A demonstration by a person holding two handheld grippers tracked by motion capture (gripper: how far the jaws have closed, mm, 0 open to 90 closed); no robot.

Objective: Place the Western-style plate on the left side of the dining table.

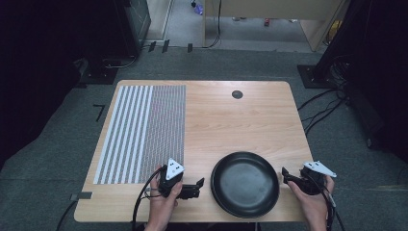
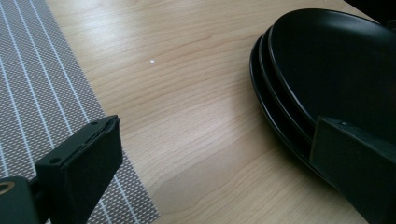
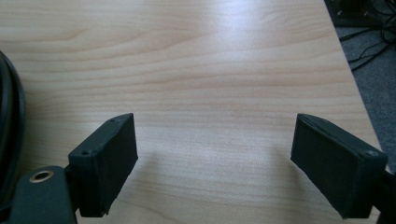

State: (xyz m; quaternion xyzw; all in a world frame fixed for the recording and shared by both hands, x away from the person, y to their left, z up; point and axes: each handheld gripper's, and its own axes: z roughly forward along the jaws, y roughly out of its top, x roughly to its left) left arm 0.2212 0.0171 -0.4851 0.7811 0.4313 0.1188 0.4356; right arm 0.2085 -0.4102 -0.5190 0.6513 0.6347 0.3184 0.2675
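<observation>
While both grippers' jaws gaped empty, the left gripper [image 1: 192, 185] at nine o'clock could have nudged the stacked plates [image 1: 245, 184] off the surface [image 1: 231, 120].

We see a light wooden table [image 1: 231, 120] with pale grain. On it lies a grey woven mat [image 1: 142, 132], half white-striped and half finely dotted. The stacked plates [image 1: 245, 184] are glossy black. Both grippers, left [image 1: 197, 185] and right [image 1: 287, 176], are black with grey plates on top. The floor [image 1: 57, 159] is dark grey carpet.
</observation>
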